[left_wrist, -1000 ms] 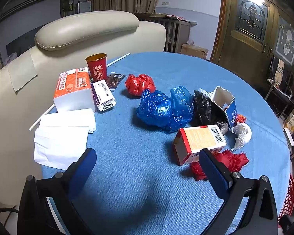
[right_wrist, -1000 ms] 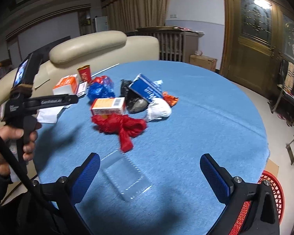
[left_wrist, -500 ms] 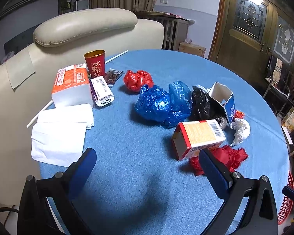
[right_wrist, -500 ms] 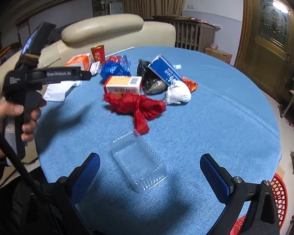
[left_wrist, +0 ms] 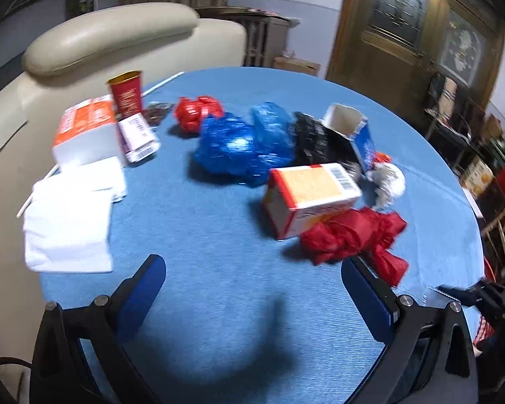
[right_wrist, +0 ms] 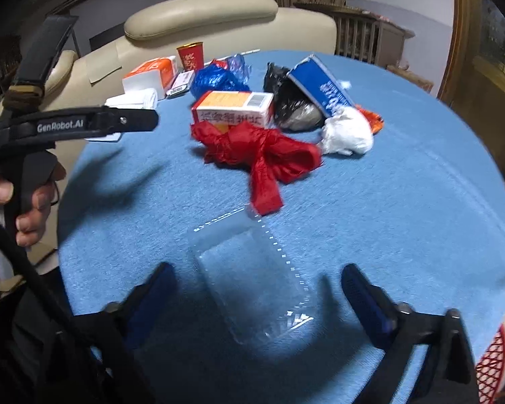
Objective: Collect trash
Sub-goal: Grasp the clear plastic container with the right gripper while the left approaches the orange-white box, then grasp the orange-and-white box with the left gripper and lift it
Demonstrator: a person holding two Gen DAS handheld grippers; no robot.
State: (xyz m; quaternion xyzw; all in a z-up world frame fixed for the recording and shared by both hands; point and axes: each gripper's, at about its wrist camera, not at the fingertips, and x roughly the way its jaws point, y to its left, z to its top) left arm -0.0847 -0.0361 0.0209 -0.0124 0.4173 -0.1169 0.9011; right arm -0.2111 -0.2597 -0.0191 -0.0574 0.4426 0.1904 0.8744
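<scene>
— What lies nearest on the blue surface (right_wrist: 404,181)?
— A clear plastic tray (right_wrist: 252,276) between the right tongs (right_wrist: 257,281), which have just been closing, pads not touching. Left tongs (left_wrist: 252,276) gape, empty.
— Beyond?
— Red wrapper (right_wrist: 262,155), orange box (right_wrist: 234,106), bags; then a cream sofa (right_wrist: 202,13) and wooden door (left_wrist: 404,33).

Both wrist cameras look steeply down along their own fingers at the blue table (left_wrist: 219,303), the left over its near-left part, the right closer in over a clear tray (right_wrist: 252,282), sharing the red bag (left_wrist: 350,235) beyond the fingertips.
</scene>
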